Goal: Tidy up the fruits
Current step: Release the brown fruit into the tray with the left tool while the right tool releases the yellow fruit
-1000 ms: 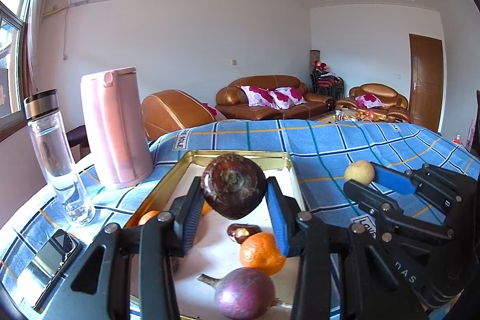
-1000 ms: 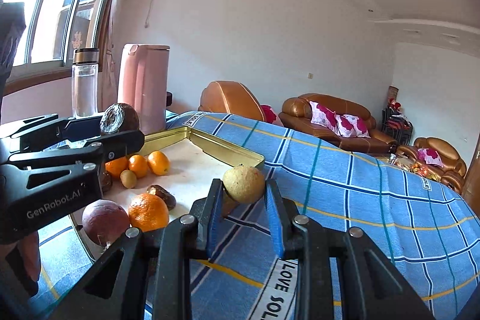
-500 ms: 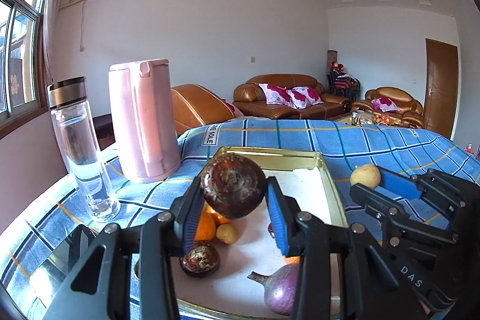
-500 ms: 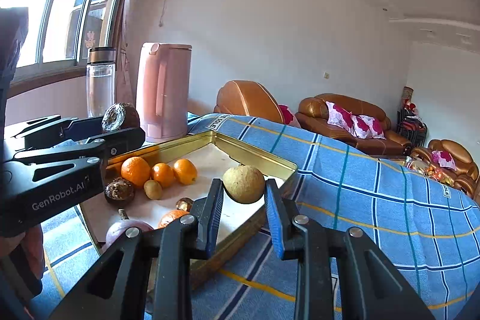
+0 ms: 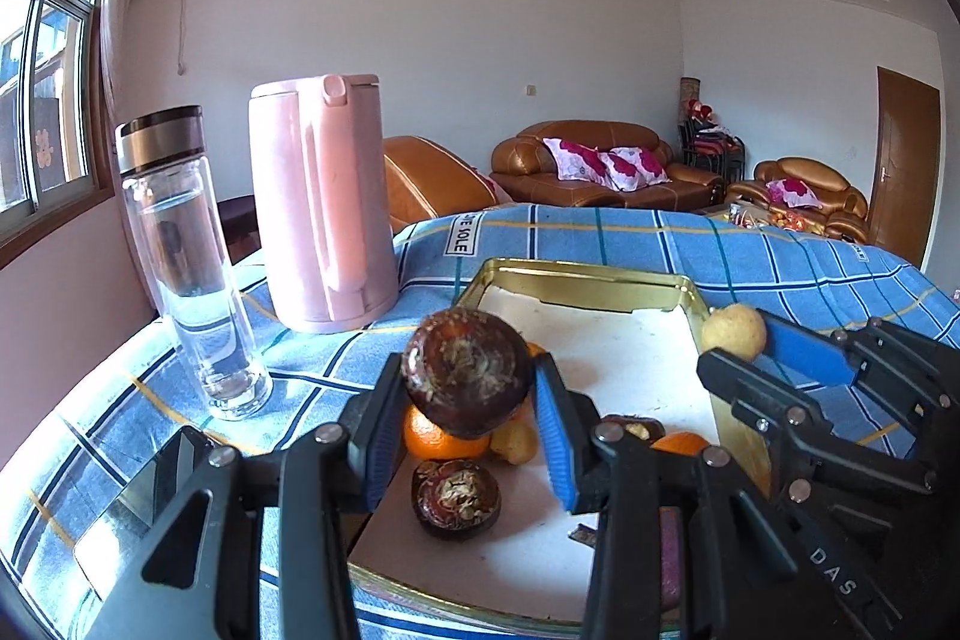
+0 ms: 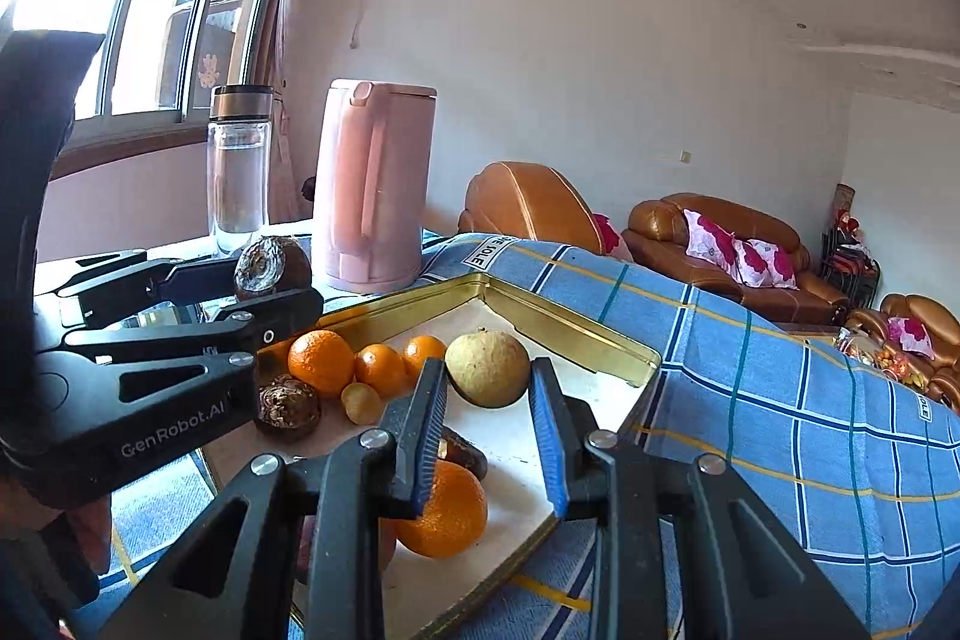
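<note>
Dark brown, rough-skinned fruit (image 5: 467, 381) is clamped in the left hand-held gripper (image 5: 468, 430), held over the near left part of the gold tray (image 5: 591, 274). Yellow-green round fruit (image 6: 487, 369) is clamped in the right hand-held gripper (image 6: 489, 436), above the tray's white floor. Oranges (image 6: 321, 361) and a second brown fruit (image 5: 455, 499) are seen lying in the tray. Bench is covered by a blue checked cloth (image 5: 630, 235); pink jug (image 5: 321, 202) and glass bottle (image 5: 186, 262) are placed left of the tray. Brown leather sofas (image 5: 600, 166) are seen against white walls.
</note>
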`<action>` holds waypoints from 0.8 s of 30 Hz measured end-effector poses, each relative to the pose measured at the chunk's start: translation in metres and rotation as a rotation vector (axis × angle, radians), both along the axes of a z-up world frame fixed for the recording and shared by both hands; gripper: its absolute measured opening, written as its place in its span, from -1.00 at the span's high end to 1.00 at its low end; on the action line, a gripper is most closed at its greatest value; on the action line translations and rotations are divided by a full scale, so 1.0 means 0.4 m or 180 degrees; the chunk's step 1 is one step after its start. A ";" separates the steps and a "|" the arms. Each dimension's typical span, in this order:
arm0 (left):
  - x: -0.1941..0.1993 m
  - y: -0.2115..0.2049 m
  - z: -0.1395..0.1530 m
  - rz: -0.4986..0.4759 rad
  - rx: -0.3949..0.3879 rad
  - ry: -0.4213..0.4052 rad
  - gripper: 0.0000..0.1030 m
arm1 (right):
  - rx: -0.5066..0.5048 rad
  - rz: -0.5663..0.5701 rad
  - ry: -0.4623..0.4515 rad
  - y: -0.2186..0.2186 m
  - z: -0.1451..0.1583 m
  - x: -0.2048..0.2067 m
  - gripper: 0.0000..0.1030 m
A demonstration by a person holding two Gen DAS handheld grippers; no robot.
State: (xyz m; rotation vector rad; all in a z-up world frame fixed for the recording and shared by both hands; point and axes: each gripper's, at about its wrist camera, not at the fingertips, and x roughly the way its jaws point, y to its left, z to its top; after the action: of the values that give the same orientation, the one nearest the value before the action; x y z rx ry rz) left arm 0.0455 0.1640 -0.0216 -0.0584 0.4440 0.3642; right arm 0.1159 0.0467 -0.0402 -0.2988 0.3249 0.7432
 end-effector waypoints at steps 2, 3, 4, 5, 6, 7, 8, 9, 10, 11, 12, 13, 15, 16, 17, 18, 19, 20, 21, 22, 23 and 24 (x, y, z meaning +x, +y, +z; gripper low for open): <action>0.003 0.006 -0.007 0.0013 -0.0008 0.0054 0.17 | -0.0014 0.0025 0.0039 0.008 -0.004 0.002 0.42; 0.004 0.009 -0.010 0.0015 -0.0017 0.0079 0.17 | -0.0025 0.0041 0.0067 0.012 -0.007 0.003 0.42; 0.006 0.013 -0.015 0.0018 -0.0022 0.0109 0.17 | -0.0039 0.0058 0.0097 0.017 -0.009 0.005 0.42; 0.008 0.015 -0.018 0.0023 -0.0022 0.0136 0.17 | -0.0052 0.0074 0.0124 0.022 -0.012 0.006 0.42; 0.010 0.017 -0.022 0.0025 -0.0027 0.0169 0.17 | -0.0073 0.0098 0.0158 0.027 -0.015 0.007 0.42; 0.012 0.019 -0.025 0.0020 -0.0038 0.0197 0.17 | -0.0101 0.0125 0.0199 0.032 -0.019 0.009 0.42; 0.014 0.021 -0.029 0.0015 -0.0053 0.0231 0.17 | -0.0126 0.0145 0.0233 0.037 -0.023 0.011 0.42; 0.016 0.022 -0.031 0.0013 -0.0055 0.0266 0.17 | -0.0165 0.0173 0.0271 0.044 -0.028 0.013 0.42; 0.020 0.023 -0.035 0.0007 -0.0054 0.0315 0.17 | -0.0206 0.0198 0.0304 0.050 -0.034 0.014 0.42; 0.022 0.023 -0.040 -0.0002 -0.0058 0.0361 0.17 | -0.0252 0.0224 0.0339 0.057 -0.039 0.016 0.42; 0.024 0.024 -0.045 -0.0005 -0.0067 0.0395 0.17 | -0.0296 0.0245 0.0371 0.063 -0.044 0.017 0.42; 0.026 0.023 -0.051 0.0000 -0.0066 0.0428 0.17 | -0.0325 0.0256 0.0376 0.069 -0.046 0.017 0.42; 0.031 0.025 -0.062 0.0005 -0.0069 0.0501 0.17 | -0.0394 0.0289 0.0414 0.078 -0.054 0.014 0.41; 0.034 0.027 -0.067 0.0008 -0.0074 0.0537 0.17 | -0.0430 0.0302 0.0437 0.083 -0.058 0.014 0.41; 0.035 0.029 -0.069 0.0011 -0.0090 0.0557 0.17 | -0.0472 0.0321 0.0469 0.088 -0.062 0.015 0.41; 0.035 0.031 -0.069 0.0019 -0.0099 0.0561 0.17 | -0.0507 0.0320 0.0487 0.092 -0.066 0.015 0.41; 0.035 0.032 -0.071 0.0009 -0.0097 0.0570 0.17 | -0.0508 0.0321 0.0494 0.093 -0.068 0.015 0.41; 0.035 0.031 -0.072 0.0004 -0.0091 0.0591 0.17 | -0.0502 0.0327 0.0509 0.093 -0.068 0.016 0.41; 0.036 0.030 -0.074 0.0005 -0.0090 0.0610 0.17 | -0.0494 0.0332 0.0530 0.091 -0.067 0.018 0.41; 0.035 0.028 -0.074 0.0006 -0.0088 0.0611 0.16 | -0.0484 0.0335 0.0546 0.089 -0.067 0.019 0.41; 0.032 0.027 -0.072 0.0009 -0.0073 0.0600 0.16 | -0.0473 0.0343 0.0572 0.087 -0.067 0.020 0.41; 0.031 0.024 -0.071 0.0018 -0.0053 0.0593 0.15 | -0.0461 0.0351 0.0593 0.086 -0.067 0.021 0.40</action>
State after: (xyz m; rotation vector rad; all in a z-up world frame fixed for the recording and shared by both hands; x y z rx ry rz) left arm 0.0579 0.1736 -0.0501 -0.0419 0.6312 0.3729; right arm 0.1244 0.0810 -0.0670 -0.3874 0.5435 0.8600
